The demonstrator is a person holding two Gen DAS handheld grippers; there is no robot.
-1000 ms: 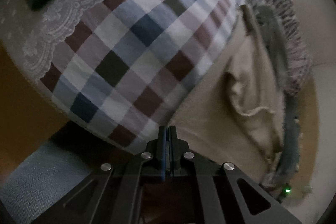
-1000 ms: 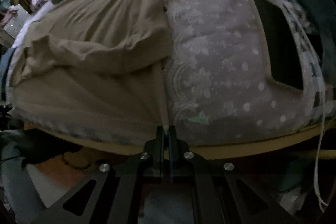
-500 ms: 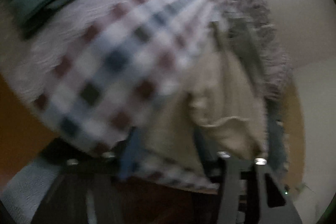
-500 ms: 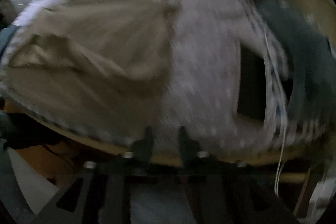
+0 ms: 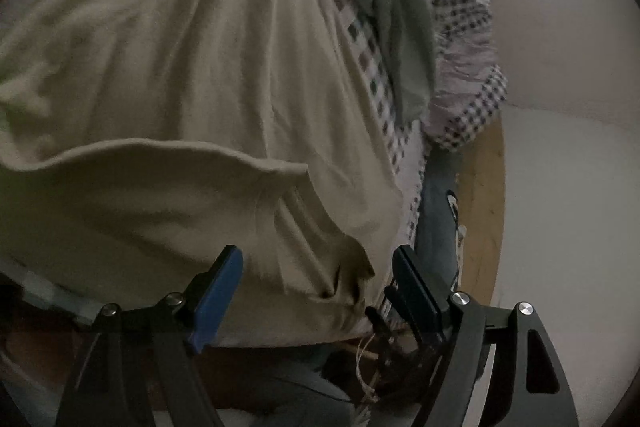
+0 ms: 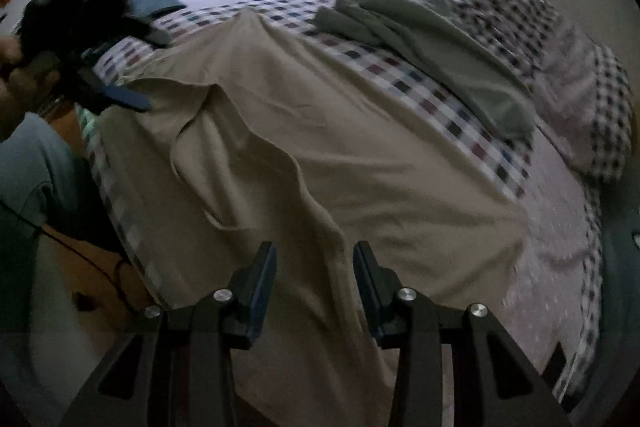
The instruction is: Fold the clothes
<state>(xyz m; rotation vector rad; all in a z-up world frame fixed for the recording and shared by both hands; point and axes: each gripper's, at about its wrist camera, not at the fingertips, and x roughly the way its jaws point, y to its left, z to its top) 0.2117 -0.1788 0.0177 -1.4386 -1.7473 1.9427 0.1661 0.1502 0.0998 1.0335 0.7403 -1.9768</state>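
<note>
Both tongs, left (image 5: 316, 271) and right (image 6: 315, 267), are opening, having just released the beige garment (image 6: 320, 131) beneath them; fold laid.

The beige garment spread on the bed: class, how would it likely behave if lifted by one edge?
The beige garment would probably hang limp, since it already lies in soft ridges and folds. It looks thin, so likely light. Its loose edge curls up, suggesting it would sag and bunch rather than hold shape.
</note>
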